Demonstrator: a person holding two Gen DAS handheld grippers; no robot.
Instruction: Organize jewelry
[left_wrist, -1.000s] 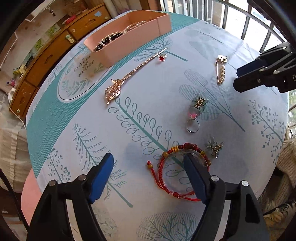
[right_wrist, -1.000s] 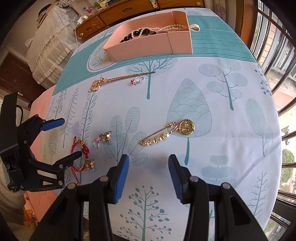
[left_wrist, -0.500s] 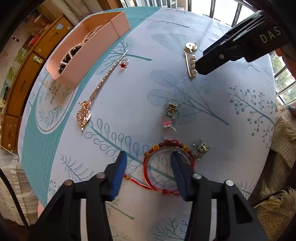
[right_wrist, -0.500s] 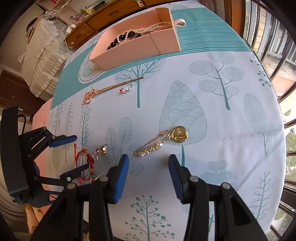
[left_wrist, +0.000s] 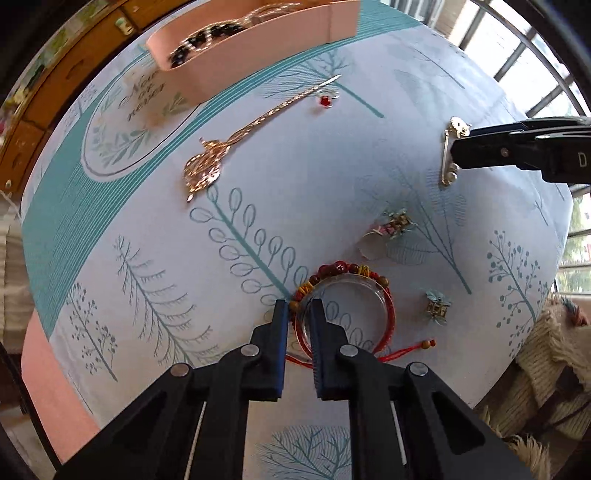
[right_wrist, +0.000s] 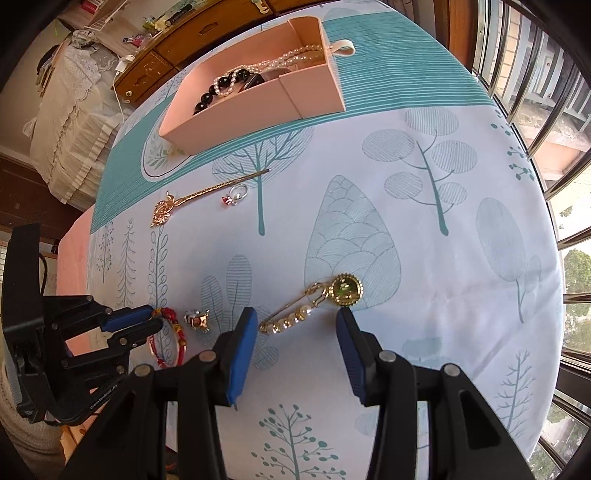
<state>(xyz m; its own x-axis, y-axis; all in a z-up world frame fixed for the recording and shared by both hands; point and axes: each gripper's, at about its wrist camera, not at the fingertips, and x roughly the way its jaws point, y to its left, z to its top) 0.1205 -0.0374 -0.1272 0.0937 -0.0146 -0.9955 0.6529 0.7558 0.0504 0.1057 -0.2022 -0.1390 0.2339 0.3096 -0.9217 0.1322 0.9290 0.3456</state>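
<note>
left gripper (left_wrist: 298, 314) jaws closing on the near rim of the red bracelet (left_wrist: 343, 306), cord between its pads; right gripper (right_wrist: 295, 332) half open, empty, pearl pin (right_wrist: 314, 302) just ahead; next, lift toward the pink box (left_wrist: 258, 44) far ahead.

I am counting one red bracelet (left_wrist: 343, 280), one gold hairpin (left_wrist: 236, 147), one pearl brooch pin (right_wrist: 314, 306), two rings (right_wrist: 236, 194), two small clips (left_wrist: 437, 308), and one pink box (right_wrist: 258, 107) lying on the table (right_wrist: 424, 240).
</note>
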